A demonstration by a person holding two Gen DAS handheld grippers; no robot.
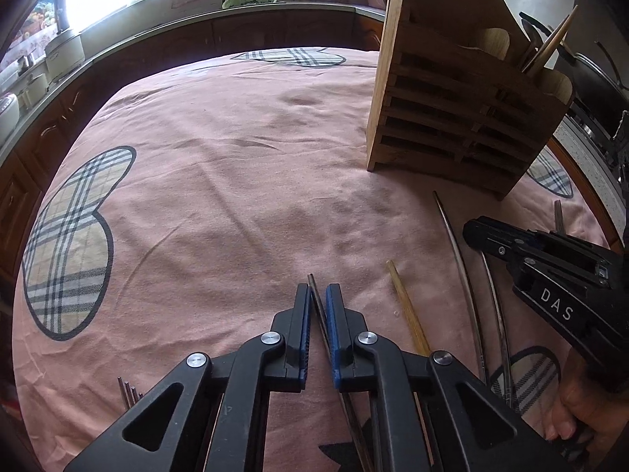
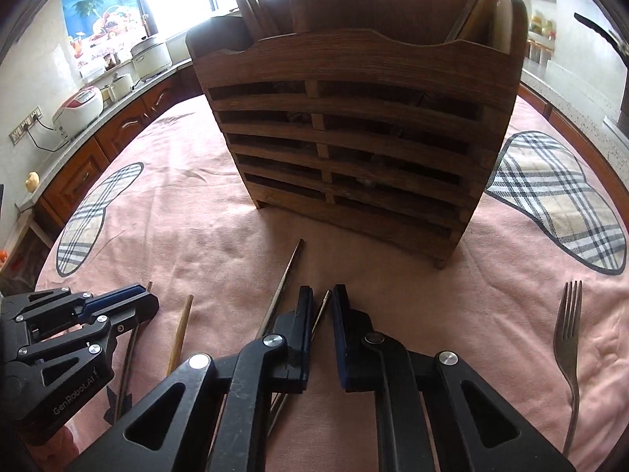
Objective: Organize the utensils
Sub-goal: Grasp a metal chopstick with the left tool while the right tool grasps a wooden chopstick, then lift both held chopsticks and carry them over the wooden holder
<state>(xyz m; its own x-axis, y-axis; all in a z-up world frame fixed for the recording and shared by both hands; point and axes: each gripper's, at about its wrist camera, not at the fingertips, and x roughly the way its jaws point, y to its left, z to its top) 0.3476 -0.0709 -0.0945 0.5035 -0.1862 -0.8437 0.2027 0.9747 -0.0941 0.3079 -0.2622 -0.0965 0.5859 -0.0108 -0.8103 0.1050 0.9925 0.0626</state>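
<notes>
In the left wrist view my left gripper [image 1: 318, 295] is shut on a dark chopstick [image 1: 314, 287] that lies on the pink tablecloth [image 1: 220, 181]; the stick's tip pokes out just beyond the blue pads. My right gripper [image 2: 323, 299] is shut on a thin metal chopstick [image 2: 325, 295], low over the cloth in front of the wooden utensil holder [image 2: 354, 149]. A longer metal chopstick [image 2: 283, 283] lies just left of it, and a bamboo chopstick [image 2: 181, 330] lies between the two grippers. Each gripper shows in the other's view: the right gripper [image 1: 471, 232], the left gripper [image 2: 129, 299].
A fork [image 2: 568, 338] lies on the cloth at the right. Several thin metal sticks [image 1: 127, 391] show at the lower left. The holder [image 1: 452, 118] has chopsticks and wooden utensils standing in it. Kitchen counters with appliances ring the table. A hand [image 1: 578, 421] holds the right gripper.
</notes>
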